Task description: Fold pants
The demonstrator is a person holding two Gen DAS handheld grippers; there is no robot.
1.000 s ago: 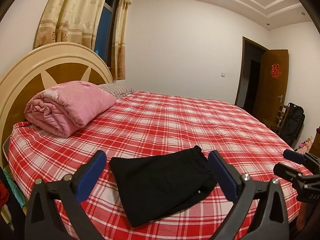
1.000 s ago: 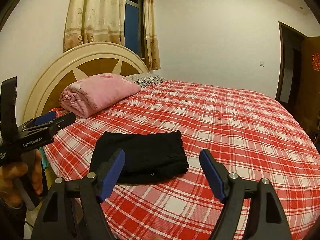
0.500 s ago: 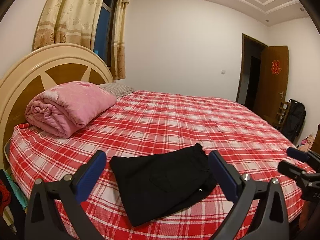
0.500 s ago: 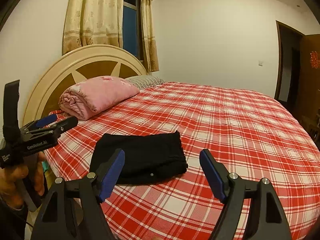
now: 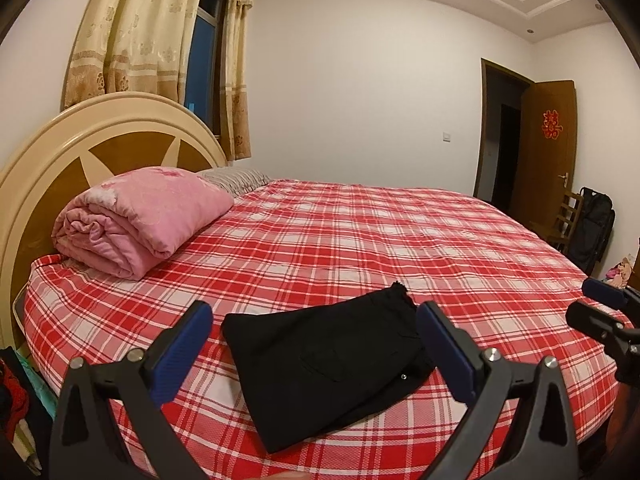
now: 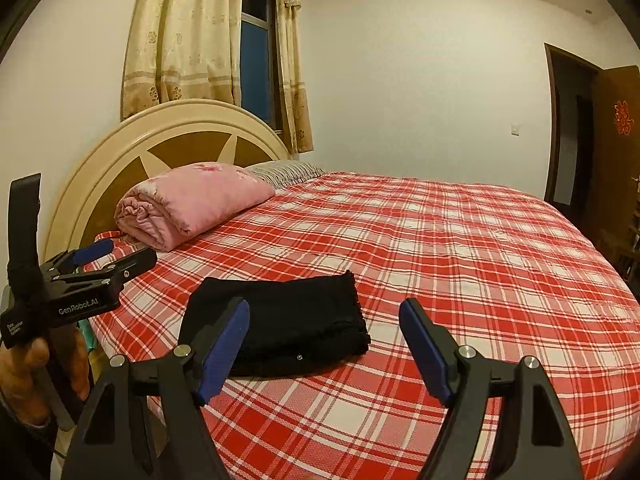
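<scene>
White walls (image 5: pixel 352 80), plaid bed (image 5: pixel 360 240), curtained window (image 5: pixel 202 48)

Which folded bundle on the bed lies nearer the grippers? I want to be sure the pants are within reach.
The black pants, folded flat at the bed's near edge in front of both open grippers. The pink quilt is rolled up farther back by the headboard.

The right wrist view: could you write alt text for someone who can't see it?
Black pants, folded into a compact rectangle, lie near the edge of a bed with a red plaid sheet, framed by the open right gripper holding nothing. A rolled pink blanket sits by the headboard; the left gripper shows at the left edge.
</scene>
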